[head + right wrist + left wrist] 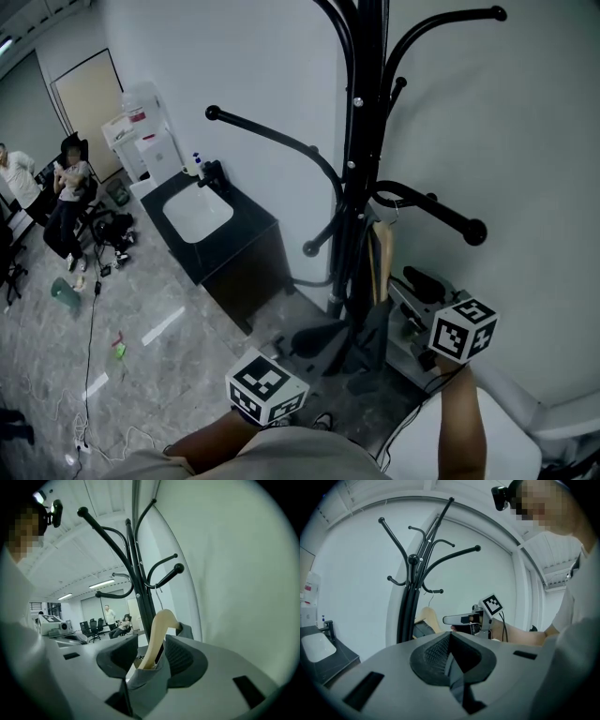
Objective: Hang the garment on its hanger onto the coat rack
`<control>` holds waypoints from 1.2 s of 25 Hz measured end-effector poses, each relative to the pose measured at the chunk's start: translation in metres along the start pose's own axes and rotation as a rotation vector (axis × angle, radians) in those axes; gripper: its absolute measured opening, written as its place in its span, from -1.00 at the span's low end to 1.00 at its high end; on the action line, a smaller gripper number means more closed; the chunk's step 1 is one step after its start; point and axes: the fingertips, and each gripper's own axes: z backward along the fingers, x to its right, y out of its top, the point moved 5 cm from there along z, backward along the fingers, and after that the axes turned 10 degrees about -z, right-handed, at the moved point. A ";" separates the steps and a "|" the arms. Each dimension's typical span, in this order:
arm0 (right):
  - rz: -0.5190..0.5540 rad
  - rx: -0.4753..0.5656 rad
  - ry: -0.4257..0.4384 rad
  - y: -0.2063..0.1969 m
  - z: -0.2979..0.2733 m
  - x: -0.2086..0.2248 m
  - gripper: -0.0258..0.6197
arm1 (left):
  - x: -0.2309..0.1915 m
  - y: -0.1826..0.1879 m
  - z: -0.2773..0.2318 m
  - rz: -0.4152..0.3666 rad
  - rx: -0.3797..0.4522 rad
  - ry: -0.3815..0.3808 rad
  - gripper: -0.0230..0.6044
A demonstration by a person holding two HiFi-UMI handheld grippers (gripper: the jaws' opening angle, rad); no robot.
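The black coat rack [359,141] stands against the white wall. A wooden hanger [382,258] hangs by its wire hook [388,201] on a low arm of the rack [441,214], and a dark grey garment [373,328] droops from it. My right gripper [152,645] is open; the hanger's pale shoulder [157,632] and the grey collar [150,677] stand between its jaws, with a gap on the left side. My left gripper [450,641] is shut on a strip of grey fabric [457,679]. Its marker cube [265,386] shows low in the head view.
A black cabinet with a white sink [197,214] stands left of the rack, and a water dispenser [141,131] stands behind it. People sit at the far left [70,183]. Cables [89,375] trail over the marble floor. A white ledge [511,403] lies at lower right.
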 end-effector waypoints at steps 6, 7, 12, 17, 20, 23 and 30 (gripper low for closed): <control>0.018 0.069 -0.030 0.025 0.080 -0.026 -0.51 | 0.038 0.031 -0.026 -0.008 -0.012 -0.059 -0.95; 0.024 0.090 -0.015 0.027 0.073 -0.036 -0.58 | 0.025 0.028 -0.016 -0.014 -0.016 -0.044 -0.95; 0.012 0.146 0.033 0.009 0.045 -0.071 -0.72 | -0.002 0.017 0.010 -0.016 -0.007 -0.021 -0.95; -0.021 0.179 0.076 -0.023 0.022 -0.099 -0.82 | -0.006 -0.003 0.005 -0.040 -0.014 -0.033 -0.95; -0.036 0.199 0.097 -0.039 0.010 -0.116 -0.87 | -0.019 -0.014 0.012 -0.051 -0.013 -0.024 -0.95; -0.037 0.216 0.093 -0.047 0.008 -0.129 -0.87 | -0.014 -0.006 0.024 -0.044 0.001 -0.046 -0.95; -0.029 0.231 0.026 -0.041 0.013 -0.124 -0.88 | -0.008 0.004 0.011 -0.031 0.009 -0.099 -0.95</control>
